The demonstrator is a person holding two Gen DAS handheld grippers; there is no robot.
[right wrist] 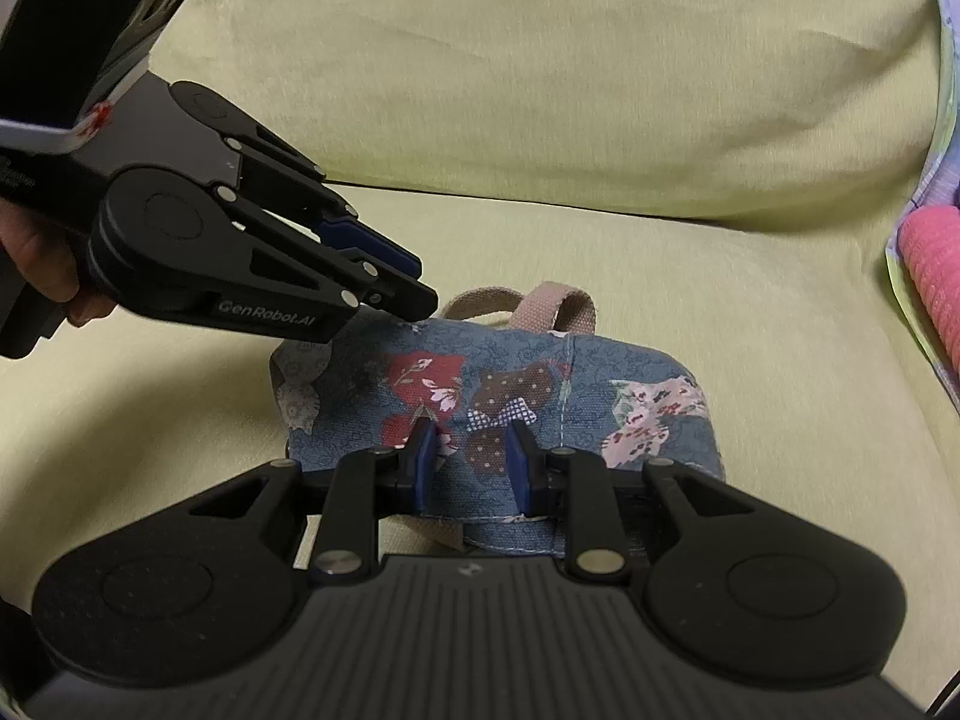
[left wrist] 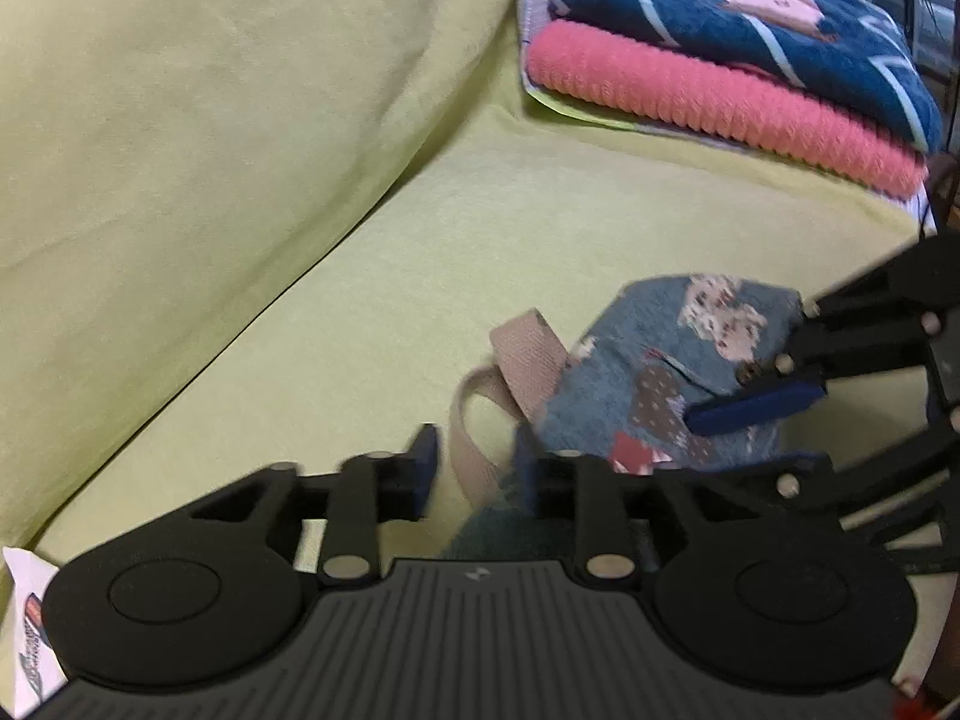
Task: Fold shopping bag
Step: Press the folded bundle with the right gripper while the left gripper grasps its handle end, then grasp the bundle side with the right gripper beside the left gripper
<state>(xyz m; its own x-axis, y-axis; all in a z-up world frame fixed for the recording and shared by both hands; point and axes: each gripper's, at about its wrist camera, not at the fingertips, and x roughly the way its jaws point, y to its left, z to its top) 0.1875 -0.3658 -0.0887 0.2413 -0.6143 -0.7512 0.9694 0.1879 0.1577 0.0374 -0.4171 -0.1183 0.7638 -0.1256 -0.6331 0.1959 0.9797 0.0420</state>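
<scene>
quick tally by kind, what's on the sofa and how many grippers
shopping bag: 1
folded textiles in the stack, navy blanket on pink knit: 2
grippers, left gripper and right gripper: 2
white packet at the sofa edge: 1
total: 6

my left gripper [right wrist: 414, 282] reads "genrobot.ai" in white along its black finger arm; print elsewhere is too blurred to read.

We see soft, even indoor light with faint shadows and no glare. Fisheye bending curves both views' edges, corners go dark, and the left wrist view shows motion blur.
</scene>
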